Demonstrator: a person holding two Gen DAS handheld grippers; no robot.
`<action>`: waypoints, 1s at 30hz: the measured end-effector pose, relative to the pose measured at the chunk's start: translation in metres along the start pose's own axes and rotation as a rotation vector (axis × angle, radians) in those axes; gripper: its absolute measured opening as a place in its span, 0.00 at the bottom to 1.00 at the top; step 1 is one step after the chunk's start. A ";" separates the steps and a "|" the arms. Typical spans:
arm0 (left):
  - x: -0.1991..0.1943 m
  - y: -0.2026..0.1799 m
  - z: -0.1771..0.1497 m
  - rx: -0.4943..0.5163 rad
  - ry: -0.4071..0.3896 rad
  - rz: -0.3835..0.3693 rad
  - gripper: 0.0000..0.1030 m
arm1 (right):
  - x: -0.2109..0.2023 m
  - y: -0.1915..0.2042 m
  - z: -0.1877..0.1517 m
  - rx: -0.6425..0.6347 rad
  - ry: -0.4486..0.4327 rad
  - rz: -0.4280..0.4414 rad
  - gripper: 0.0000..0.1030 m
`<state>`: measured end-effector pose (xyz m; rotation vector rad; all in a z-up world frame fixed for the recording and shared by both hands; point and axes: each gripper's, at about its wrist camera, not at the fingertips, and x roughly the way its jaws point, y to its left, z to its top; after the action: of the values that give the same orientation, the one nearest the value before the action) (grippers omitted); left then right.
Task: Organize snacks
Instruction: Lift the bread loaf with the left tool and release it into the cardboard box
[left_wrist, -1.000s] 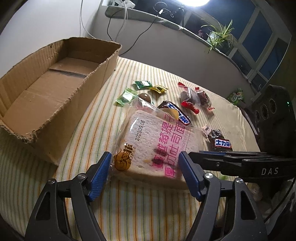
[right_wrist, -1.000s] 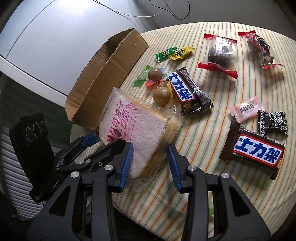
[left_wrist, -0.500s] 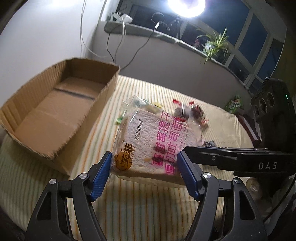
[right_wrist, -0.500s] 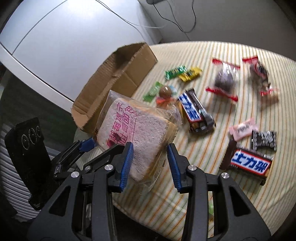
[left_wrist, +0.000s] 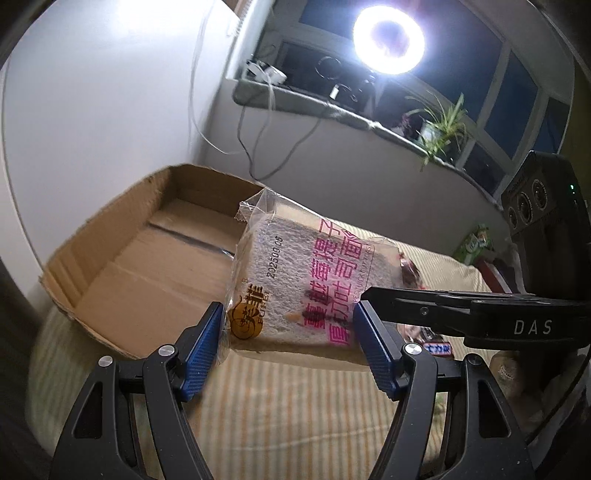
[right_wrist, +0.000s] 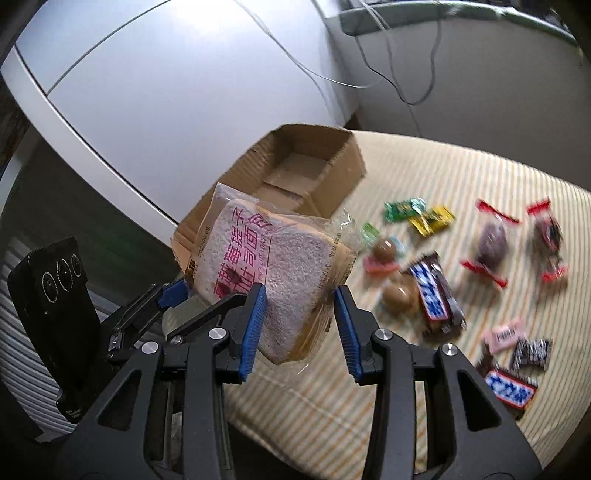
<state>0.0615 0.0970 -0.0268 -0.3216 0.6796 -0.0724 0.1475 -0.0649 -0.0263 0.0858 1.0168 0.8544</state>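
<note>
A bagged bread slice pack (left_wrist: 306, 280) with pink lettering hangs in the air above the striped table, held from two sides. My left gripper (left_wrist: 290, 343) is shut on its near edge. My right gripper (right_wrist: 299, 321) is shut on its other edge; the pack shows there too (right_wrist: 273, 266). An open, empty cardboard box (left_wrist: 147, 254) lies just left of and beyond the pack; it also shows in the right wrist view (right_wrist: 295, 173). Loose snacks stay on the table: Snickers bars (right_wrist: 436, 291), wrapped candies (right_wrist: 417, 212) and red-ended packets (right_wrist: 491, 243).
The table has a striped cloth (right_wrist: 406, 387) and a rounded edge. A white wall panel (right_wrist: 147, 92) stands behind the box. A windowsill with cables, a plant (left_wrist: 443, 125) and a bright ring light (left_wrist: 388, 40) is at the back.
Both grippers have lifted the bread pack off the table and carried it up and toward the cardboard box. The other snacks have not moved.
</note>
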 end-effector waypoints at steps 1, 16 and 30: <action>-0.001 0.005 0.003 -0.007 -0.008 0.010 0.68 | 0.003 0.004 0.003 -0.008 0.000 0.002 0.39; -0.007 0.078 0.021 -0.101 -0.045 0.118 0.68 | 0.069 0.061 0.054 -0.148 0.040 0.036 0.39; 0.006 0.102 0.024 -0.130 0.014 0.162 0.68 | 0.118 0.070 0.060 -0.157 0.115 0.027 0.39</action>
<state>0.0769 0.1988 -0.0451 -0.3904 0.7233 0.1243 0.1816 0.0796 -0.0465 -0.0845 1.0540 0.9696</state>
